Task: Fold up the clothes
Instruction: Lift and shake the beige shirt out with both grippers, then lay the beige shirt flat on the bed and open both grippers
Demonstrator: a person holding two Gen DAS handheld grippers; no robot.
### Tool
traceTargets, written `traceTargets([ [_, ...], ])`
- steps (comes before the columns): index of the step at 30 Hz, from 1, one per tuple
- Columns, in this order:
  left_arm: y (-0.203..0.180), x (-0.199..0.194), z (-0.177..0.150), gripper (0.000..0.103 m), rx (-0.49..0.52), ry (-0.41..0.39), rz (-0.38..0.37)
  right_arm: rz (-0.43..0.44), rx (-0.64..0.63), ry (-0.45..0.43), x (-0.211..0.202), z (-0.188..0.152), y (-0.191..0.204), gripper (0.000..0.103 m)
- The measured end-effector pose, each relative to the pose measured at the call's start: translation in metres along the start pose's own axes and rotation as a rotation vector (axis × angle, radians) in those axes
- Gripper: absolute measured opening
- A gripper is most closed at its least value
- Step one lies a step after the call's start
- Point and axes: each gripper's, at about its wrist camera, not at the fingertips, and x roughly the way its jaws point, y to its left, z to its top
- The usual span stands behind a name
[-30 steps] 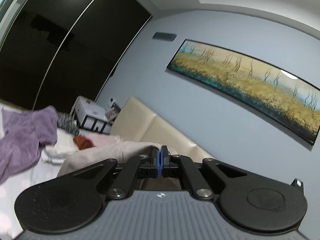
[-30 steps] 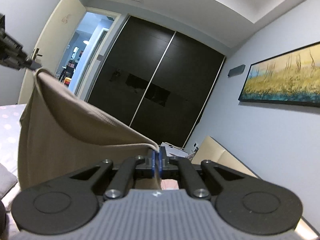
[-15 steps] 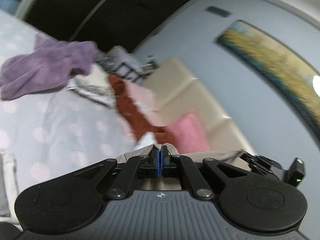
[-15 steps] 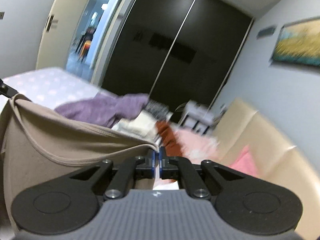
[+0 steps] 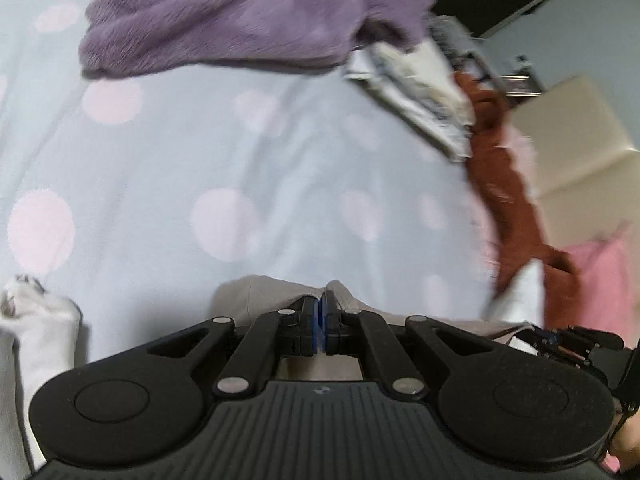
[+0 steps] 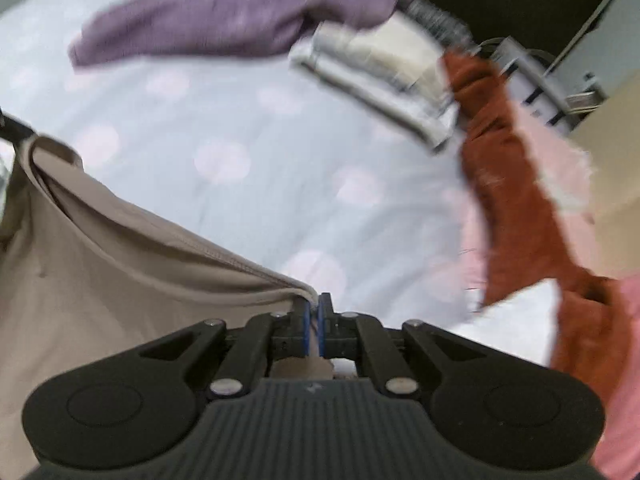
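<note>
While clamped, beige garment [image 6: 100, 264], dotted bedsheet [image 6: 256, 128]

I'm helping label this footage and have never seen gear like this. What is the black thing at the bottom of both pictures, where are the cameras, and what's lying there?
Each picture comes from a camera mounted on a hand-held gripper, looking forward along its two fingers. The black shape is that gripper's body. A person holds one in each hand.

The left gripper and the right gripper are both shut on the beige garment, which hangs between them over a bed sheet with pale pink dots.

Farther off lie a purple fuzzy garment, a rust-coloured garment, a folded grey-and-white piece and pink fabric. The pictures are motion-blurred.
</note>
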Motion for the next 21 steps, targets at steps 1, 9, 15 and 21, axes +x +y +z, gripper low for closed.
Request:
traceTargets([
  [1,0.003,0.009,0.003,0.000,0.003,0.011,0.017,0.009,0.005,0.016,0.014,0.004,0.002,0.004],
  [9,0.019,0.048,0.012,0.000,0.026,0.103,0.096,0.035,0.085,0.086,0.091,0.020,0.006,0.004],
  [15,0.012,0.040,0.016,0.012,0.157,0.120,0.059,0.007,0.119,0.082,0.095,0.011,0.006,0.043],
  [21,0.017,0.014,0.035,0.025,0.250,0.047,0.051,0.045,0.225,-0.032,0.056,-0.013,-0.012,0.044],
])
